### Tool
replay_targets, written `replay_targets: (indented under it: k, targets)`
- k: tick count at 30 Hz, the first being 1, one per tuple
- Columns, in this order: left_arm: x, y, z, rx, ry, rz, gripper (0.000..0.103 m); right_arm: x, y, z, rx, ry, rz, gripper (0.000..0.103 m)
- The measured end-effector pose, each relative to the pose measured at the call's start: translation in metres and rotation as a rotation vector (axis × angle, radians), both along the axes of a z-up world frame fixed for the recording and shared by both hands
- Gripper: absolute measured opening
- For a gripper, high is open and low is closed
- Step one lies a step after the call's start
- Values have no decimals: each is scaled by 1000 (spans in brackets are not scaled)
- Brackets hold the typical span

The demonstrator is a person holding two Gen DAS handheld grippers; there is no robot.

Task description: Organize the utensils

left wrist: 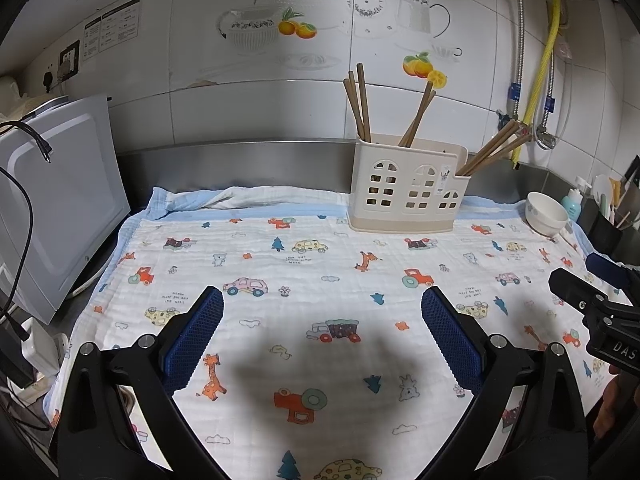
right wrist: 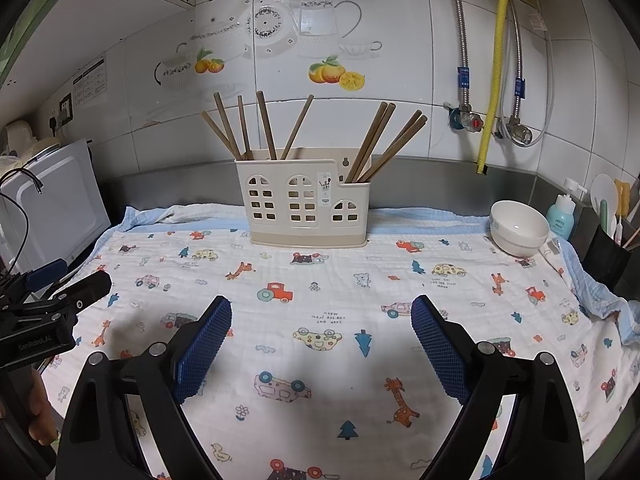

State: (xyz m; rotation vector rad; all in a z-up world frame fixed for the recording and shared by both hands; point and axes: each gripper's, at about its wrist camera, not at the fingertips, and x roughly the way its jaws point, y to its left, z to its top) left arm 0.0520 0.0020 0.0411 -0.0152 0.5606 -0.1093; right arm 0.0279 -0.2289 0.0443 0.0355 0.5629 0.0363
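Note:
A cream plastic utensil holder [left wrist: 404, 188] with window cut-outs stands at the back of a patterned cloth [left wrist: 304, 272]; it also shows in the right wrist view [right wrist: 304, 204]. Several brown wooden chopsticks [right wrist: 256, 128] stand upright in its compartments, also seen in the left wrist view [left wrist: 360, 104]. My left gripper [left wrist: 322, 320] is open and empty above the cloth, well in front of the holder. My right gripper [right wrist: 322, 328] is open and empty too, also in front of the holder. Each gripper shows at the edge of the other's view.
A white bowl [right wrist: 518, 228] sits on the cloth at the back right. A blue bottle [right wrist: 560, 216] and a black cup of tools [right wrist: 608, 248] stand beyond it. A white appliance [left wrist: 60, 208] with cables stands at the left. Pipes and a yellow hose [right wrist: 496, 60] hang on the tiled wall.

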Motion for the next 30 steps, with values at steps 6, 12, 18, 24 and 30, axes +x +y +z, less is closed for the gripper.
replay_targets:
  k: [6, 12, 18, 24, 30]
  targets:
    - [0, 0, 0, 0, -1, 0, 98, 0, 0, 0, 1, 1, 1, 88]
    - [0, -1, 0, -1, 1, -3, 98, 0, 1, 0, 3, 2, 3, 88]
    - [0, 0, -1, -4, 4, 0, 98, 0, 3, 0, 3, 1, 6, 88]
    - [0, 0, -1, -2, 5, 2, 98, 0, 4, 0, 1, 1, 6, 89]
    - [1, 1, -2, -2, 5, 1, 98, 0, 5, 0, 0, 4, 8, 89]
